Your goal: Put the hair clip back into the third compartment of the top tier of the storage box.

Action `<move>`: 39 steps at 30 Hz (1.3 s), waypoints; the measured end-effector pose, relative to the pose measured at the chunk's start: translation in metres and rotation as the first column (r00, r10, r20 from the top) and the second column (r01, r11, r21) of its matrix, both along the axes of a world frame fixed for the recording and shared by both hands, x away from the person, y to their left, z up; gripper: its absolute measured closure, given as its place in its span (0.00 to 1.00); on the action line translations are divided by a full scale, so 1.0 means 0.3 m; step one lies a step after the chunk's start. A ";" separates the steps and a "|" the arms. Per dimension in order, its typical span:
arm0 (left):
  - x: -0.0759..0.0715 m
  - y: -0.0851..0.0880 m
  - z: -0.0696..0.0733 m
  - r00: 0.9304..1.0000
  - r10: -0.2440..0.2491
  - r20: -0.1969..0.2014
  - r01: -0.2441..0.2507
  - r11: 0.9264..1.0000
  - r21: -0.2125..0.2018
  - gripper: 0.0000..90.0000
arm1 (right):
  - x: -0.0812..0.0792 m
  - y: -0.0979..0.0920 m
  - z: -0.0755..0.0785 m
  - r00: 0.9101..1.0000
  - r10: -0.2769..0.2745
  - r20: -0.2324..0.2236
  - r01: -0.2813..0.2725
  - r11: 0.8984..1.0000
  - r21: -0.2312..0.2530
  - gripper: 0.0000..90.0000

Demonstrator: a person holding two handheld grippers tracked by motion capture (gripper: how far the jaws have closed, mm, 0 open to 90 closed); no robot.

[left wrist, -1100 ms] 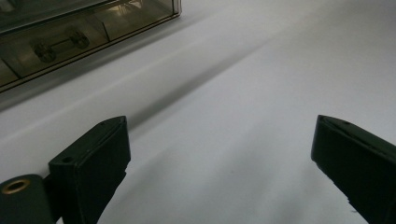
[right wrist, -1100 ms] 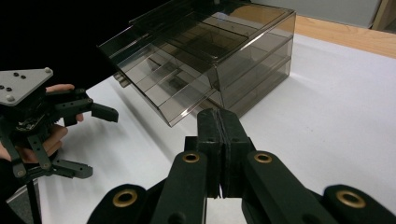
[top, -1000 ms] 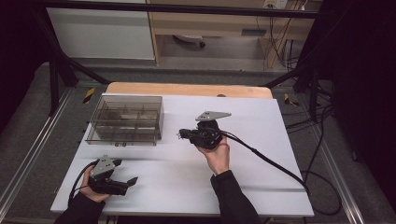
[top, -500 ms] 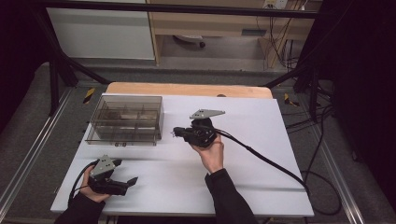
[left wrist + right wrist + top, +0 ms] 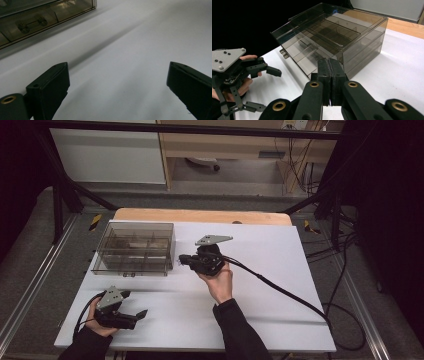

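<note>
A smoky see-through drawer box [image 5: 134,249] stands at the back left of the white table [image 5: 270,295]. My right gripper [image 5: 182,260] hovers just right of the box and points at its near right corner. Its jaws are shut, pads pressed flat together with nothing between them [image 5: 329,75], and the box [image 5: 337,37] stands right ahead. My left gripper [image 5: 134,304] rests low at the front left, held in a hand, jaws spread wide and empty [image 5: 117,85]. The box's front drawers [image 5: 32,20] sit at that view's top left.
A black cable [image 5: 280,287] trails from the right gripper across the table to the right edge. A wooden strip [image 5: 200,215] runs along the table's far edge. Metal rails and loose cables lie on the floor at both sides.
The right gripper has slid left, closer to the box's right side, still shut. The left gripper has stayed in place.
</note>
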State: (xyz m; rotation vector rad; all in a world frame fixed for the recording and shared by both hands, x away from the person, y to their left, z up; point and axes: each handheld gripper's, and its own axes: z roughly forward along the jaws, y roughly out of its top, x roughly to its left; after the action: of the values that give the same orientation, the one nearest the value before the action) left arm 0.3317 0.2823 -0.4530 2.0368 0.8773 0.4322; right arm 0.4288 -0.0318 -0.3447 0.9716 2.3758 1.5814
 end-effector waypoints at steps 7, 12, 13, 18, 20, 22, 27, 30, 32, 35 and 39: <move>0.000 0.000 0.000 1.000 0.000 0.000 0.000 1.000 0.001 0.05 | 0.004 0.035 0.000 1.000 0.006 0.000 -0.006 1.000 0.005 0.99; 0.000 0.000 0.000 1.000 0.000 0.001 0.000 1.000 0.001 0.05 | 0.010 0.059 0.005 1.000 0.009 0.007 -0.009 1.000 -0.007 0.99; 0.000 0.000 0.000 1.000 -0.001 0.001 0.001 1.000 0.001 0.05 | 0.012 0.063 0.007 1.000 0.009 0.007 -0.009 1.000 -0.006 0.99; 0.000 0.000 0.000 1.000 -0.001 0.000 0.001 1.000 0.000 0.05 | 0.021 0.091 0.011 1.000 0.011 0.010 -0.011 1.000 -0.007 0.99; -0.001 0.000 0.001 1.000 -0.002 0.001 0.002 1.000 0.000 0.05 | 0.024 0.102 0.010 1.000 0.012 0.006 -0.012 1.000 -0.007 0.99; 0.000 0.000 0.000 1.000 -0.002 0.000 0.002 1.000 -0.001 0.05 | 0.028 0.114 0.008 1.000 0.016 0.008 -0.016 1.000 -0.008 0.99; -0.001 0.001 0.001 1.000 -0.001 0.001 0.001 1.000 -0.003 0.05 | 0.031 0.140 0.009 1.000 0.021 0.008 -0.021 1.000 -0.016 0.99; -0.001 0.001 0.001 1.000 0.000 0.002 0.000 1.000 -0.004 0.05 | 0.035 0.155 0.007 0.999 0.031 0.007 -0.031 0.999 -0.012 0.99; -0.001 0.001 0.001 1.000 -0.001 0.001 0.001 1.000 -0.004 0.05 | 0.039 0.160 0.004 1.000 0.030 0.003 -0.030 0.999 -0.014 0.99; -0.001 0.002 0.002 1.000 -0.001 0.001 0.001 1.000 -0.006 0.05 | 0.044 0.169 0.001 1.000 0.029 0.000 -0.029 0.999 -0.020 0.99; -0.001 0.001 0.001 1.000 -0.001 0.002 0.001 1.000 -0.005 0.05 | 0.049 0.184 -0.003 1.000 0.031 -0.001 -0.031 0.999 -0.023 0.99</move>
State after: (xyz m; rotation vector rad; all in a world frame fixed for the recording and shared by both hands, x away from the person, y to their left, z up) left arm 0.3314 0.2827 -0.4525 2.0322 0.8752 0.4307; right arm 0.4435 0.0234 -0.3456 0.9356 2.4155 1.5603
